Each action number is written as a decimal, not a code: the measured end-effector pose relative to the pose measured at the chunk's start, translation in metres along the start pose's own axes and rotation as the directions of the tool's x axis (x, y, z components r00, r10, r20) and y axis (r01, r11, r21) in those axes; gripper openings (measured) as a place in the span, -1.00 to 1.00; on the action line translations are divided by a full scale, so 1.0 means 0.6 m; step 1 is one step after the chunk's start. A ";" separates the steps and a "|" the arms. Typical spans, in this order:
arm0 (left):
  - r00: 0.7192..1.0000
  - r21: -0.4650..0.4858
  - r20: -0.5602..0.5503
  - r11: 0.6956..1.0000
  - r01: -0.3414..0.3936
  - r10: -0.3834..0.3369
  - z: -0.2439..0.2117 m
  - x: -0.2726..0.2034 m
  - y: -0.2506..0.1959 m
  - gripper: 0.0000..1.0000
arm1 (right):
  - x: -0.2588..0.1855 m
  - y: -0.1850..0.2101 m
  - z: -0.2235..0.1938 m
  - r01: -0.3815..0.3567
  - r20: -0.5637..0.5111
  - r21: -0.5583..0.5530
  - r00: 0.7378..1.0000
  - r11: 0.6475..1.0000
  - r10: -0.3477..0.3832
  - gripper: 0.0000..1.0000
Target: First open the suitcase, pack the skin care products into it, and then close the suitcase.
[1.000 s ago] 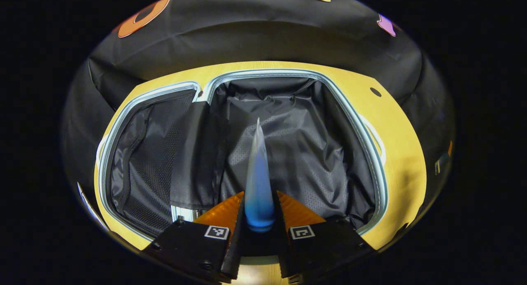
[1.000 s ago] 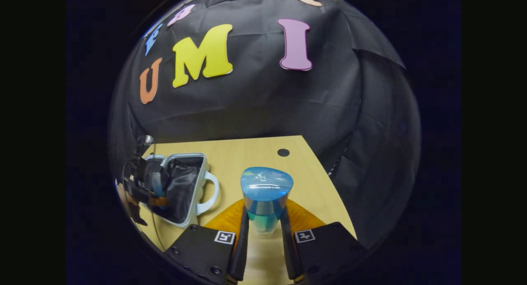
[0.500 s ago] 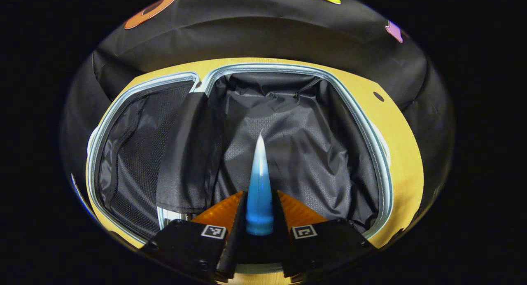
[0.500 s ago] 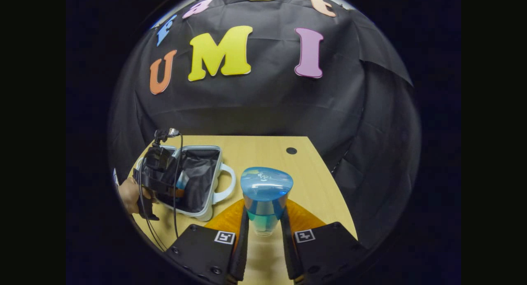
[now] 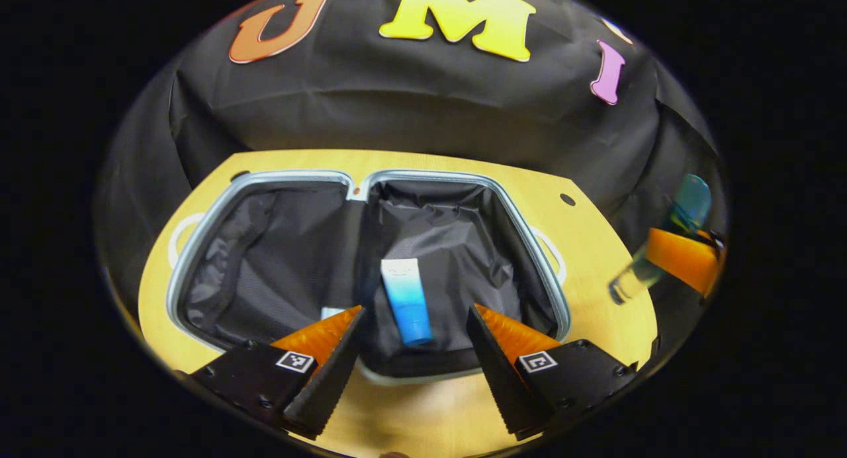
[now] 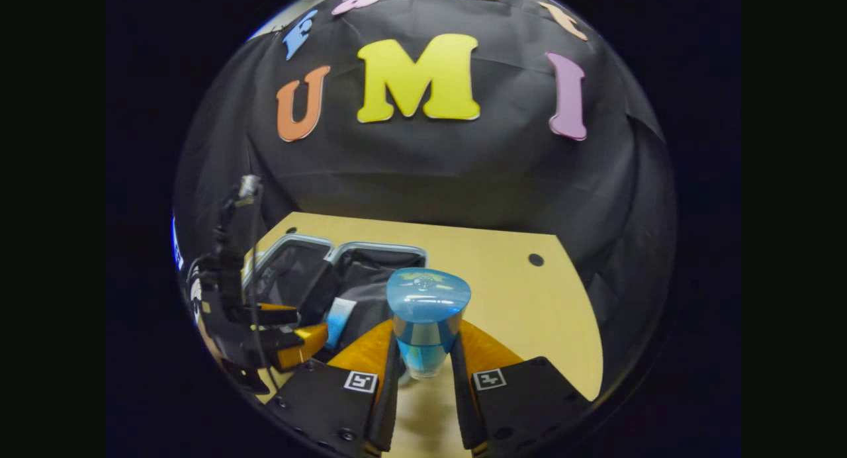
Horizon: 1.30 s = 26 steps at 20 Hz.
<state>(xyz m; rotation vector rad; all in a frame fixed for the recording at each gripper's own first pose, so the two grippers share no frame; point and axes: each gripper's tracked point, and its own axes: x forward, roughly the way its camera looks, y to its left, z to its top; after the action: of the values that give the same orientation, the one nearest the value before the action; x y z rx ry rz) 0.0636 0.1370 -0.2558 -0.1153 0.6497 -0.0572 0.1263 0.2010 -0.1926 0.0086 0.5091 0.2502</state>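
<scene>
Where my left gripper (image 5: pixel 413 349) hangs with jaws spread and empty, I find the suitcase (image 5: pixel 463 180) open and one tube (image 5: pixel 405 299) lying inside. From the right gripper view, my right gripper (image 6: pixel 423 372) clamps a bottle (image 6: pixel 427 312); packing that and closing remain.

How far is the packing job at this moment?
Done: the suitcase lies open and a blue tube lies inside; the left gripper is open above it. In hand: the right gripper holds a blue bottle. Left: pack the bottle, close the suitcase.
</scene>
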 end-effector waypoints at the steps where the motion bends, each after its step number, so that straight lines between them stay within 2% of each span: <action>1: 1.000 0.007 0.016 1.000 -0.007 0.007 -0.004 -0.016 0.014 0.92 | 0.017 0.020 -0.004 -0.013 -0.012 -0.008 1.000 1.000 0.012 -0.29; 6: 0.991 0.022 0.133 1.000 -0.013 0.010 -0.010 -0.092 0.072 0.93 | 0.099 0.106 -0.061 -0.061 -0.131 -0.011 0.990 0.998 0.059 -0.29; 9: 0.982 0.042 0.184 0.998 -0.048 0.039 -0.022 -0.136 0.115 0.94 | 0.141 0.131 -0.105 -0.044 -0.225 0.007 0.973 0.999 0.044 -0.29; 12: 0.972 0.046 0.223 0.995 -0.086 0.074 -0.022 -0.176 0.161 0.94 | 0.171 0.134 -0.128 -0.005 -0.307 0.034 0.952 0.999 0.015 -0.29; 13: 0.969 0.042 0.232 0.994 -0.096 0.084 -0.022 -0.186 0.176 0.94 | 0.175 0.132 -0.116 0.012 -0.299 0.053 0.954 0.999 0.004 -0.29; 17: 0.963 -0.044 0.227 0.989 -0.138 0.145 -0.030 -0.206 0.246 0.94 | 0.228 0.137 -0.108 0.050 -0.323 0.080 0.946 0.996 -0.022 -0.33; 20: 0.958 -0.128 0.214 0.978 -0.164 0.189 -0.031 -0.203 0.299 0.94 | 0.261 0.125 -0.126 0.099 -0.377 0.086 0.924 0.991 -0.060 -0.29; 23: 0.949 -0.162 0.221 0.968 -0.194 0.227 -0.026 -0.205 0.341 0.94 | 0.276 0.119 -0.138 0.139 -0.405 0.106 0.910 0.985 -0.085 -0.34; 26: 0.945 -0.183 0.220 0.962 -0.203 0.241 -0.016 -0.202 0.376 0.94 | 0.280 0.120 -0.158 0.159 -0.437 0.086 0.893 0.984 -0.106 -0.29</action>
<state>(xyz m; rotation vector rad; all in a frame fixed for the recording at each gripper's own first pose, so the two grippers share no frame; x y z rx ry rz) -0.0350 0.3711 -0.2188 -0.1981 0.4200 0.2249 0.2053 0.3060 -0.3510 0.0353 0.9644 0.0839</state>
